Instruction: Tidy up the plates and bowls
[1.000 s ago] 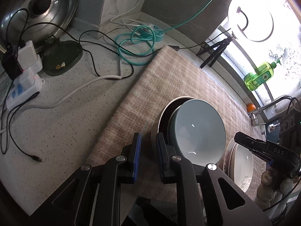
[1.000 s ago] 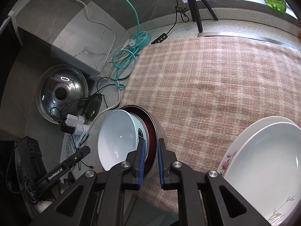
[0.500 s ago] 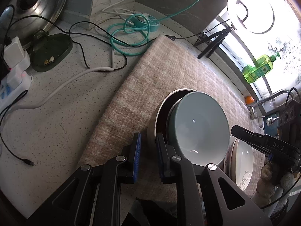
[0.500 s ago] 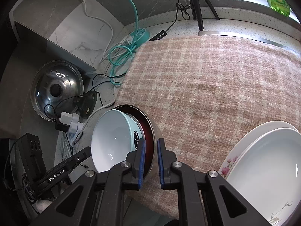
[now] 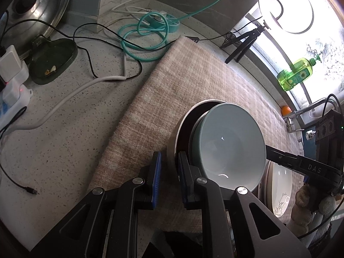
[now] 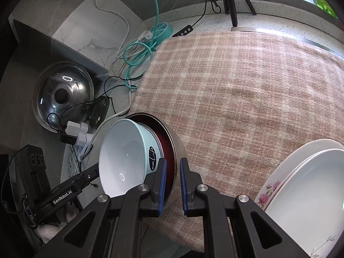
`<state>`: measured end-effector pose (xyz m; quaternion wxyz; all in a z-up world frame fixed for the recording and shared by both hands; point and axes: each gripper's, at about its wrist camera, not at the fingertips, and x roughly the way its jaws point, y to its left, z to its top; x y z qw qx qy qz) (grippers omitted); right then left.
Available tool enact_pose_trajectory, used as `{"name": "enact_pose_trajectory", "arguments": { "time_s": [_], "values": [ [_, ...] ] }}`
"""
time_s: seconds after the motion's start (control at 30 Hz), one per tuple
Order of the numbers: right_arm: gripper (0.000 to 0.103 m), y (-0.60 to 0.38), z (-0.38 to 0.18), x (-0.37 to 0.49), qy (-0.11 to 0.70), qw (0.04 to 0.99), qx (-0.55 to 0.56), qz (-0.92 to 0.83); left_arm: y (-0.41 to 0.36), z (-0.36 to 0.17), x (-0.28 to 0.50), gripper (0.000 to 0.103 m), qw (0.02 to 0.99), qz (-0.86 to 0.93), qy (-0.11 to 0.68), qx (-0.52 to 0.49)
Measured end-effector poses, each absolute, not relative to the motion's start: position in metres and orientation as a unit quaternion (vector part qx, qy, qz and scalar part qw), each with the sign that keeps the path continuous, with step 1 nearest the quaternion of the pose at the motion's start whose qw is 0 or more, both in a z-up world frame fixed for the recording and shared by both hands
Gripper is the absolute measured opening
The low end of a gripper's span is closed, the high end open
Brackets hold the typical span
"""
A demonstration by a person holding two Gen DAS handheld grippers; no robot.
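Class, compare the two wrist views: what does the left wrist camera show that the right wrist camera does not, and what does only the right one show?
Only the left wrist view shows the lit ring light, an orange by the tap, and a loose black cable end.

Only the right wrist view shows the "ENJOY Life" label on the pale blue bowl and pink flowers on the lower white plate.

Both show that bowl nested in the steel bowl, both grippers clamped on the steel rim, the checked cloth and the pot lid.

Bare cloth [image 6: 247, 99] beyond; plates [image 6: 305, 185] crowd the right
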<state>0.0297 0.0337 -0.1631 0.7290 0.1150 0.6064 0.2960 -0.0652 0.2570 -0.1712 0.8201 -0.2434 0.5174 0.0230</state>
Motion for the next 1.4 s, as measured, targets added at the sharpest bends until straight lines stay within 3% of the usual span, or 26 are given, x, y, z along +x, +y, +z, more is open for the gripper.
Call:
{"name": "enact_pose_trajectory", "arguments": {
  "time_s": [0.43, 1.4],
  "values": [
    [0.012, 0.038, -0.169, 0.031, 0.611, 0.726, 0.102, 0.297, 0.255, -0.172, -0.063, 0.006, 0.817, 0.017, 0.52, -0.25],
    [0.011, 0.033, -0.157, 0.03, 0.607, 0.731, 0.1, 0.296, 0.245, -0.164, -0.061, 0.006, 0.823, 0.027, 0.521, -0.224]
  ]
}}
